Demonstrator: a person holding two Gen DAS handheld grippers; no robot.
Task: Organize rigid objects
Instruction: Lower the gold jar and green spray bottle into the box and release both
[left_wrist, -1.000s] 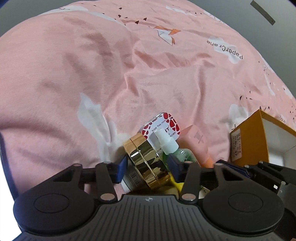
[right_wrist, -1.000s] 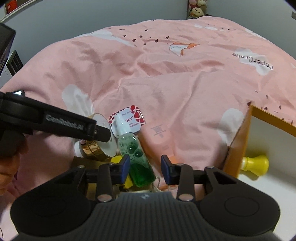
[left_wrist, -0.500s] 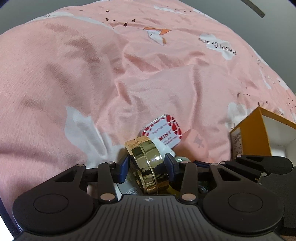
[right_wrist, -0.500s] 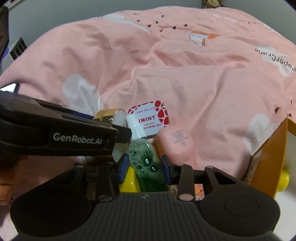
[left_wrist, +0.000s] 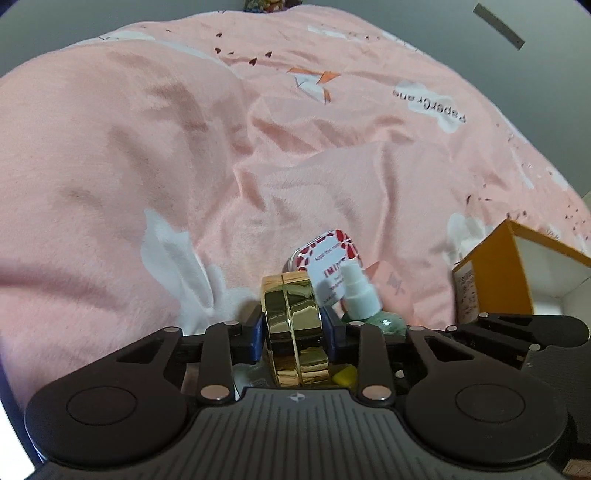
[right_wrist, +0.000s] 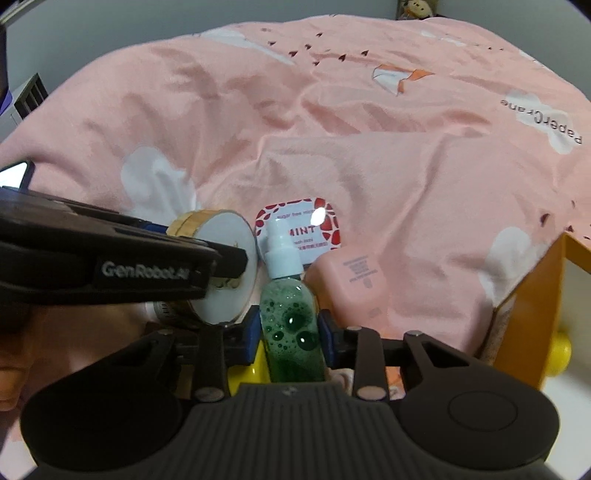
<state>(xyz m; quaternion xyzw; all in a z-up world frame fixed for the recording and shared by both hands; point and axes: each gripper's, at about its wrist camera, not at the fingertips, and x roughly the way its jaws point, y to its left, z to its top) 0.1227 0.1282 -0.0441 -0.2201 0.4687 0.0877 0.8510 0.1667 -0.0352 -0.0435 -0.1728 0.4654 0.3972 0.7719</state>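
Left wrist view: left gripper (left_wrist: 294, 328) clamped on gold jar (left_wrist: 295, 325), held on edge betw. blue pads, above pink bedspread (left_wrist: 184, 166). Right wrist view: right gripper (right_wrist: 289, 334) closed on green spray bottle (right_wrist: 290, 325), white cap pointing away; mint tin (right_wrist: 301, 229) lies just behind it, pink case (right_wrist: 351, 284) just to its right, orange box (right_wrist: 535, 321) at far right w/ yellow item (right_wrist: 559, 352) inside.
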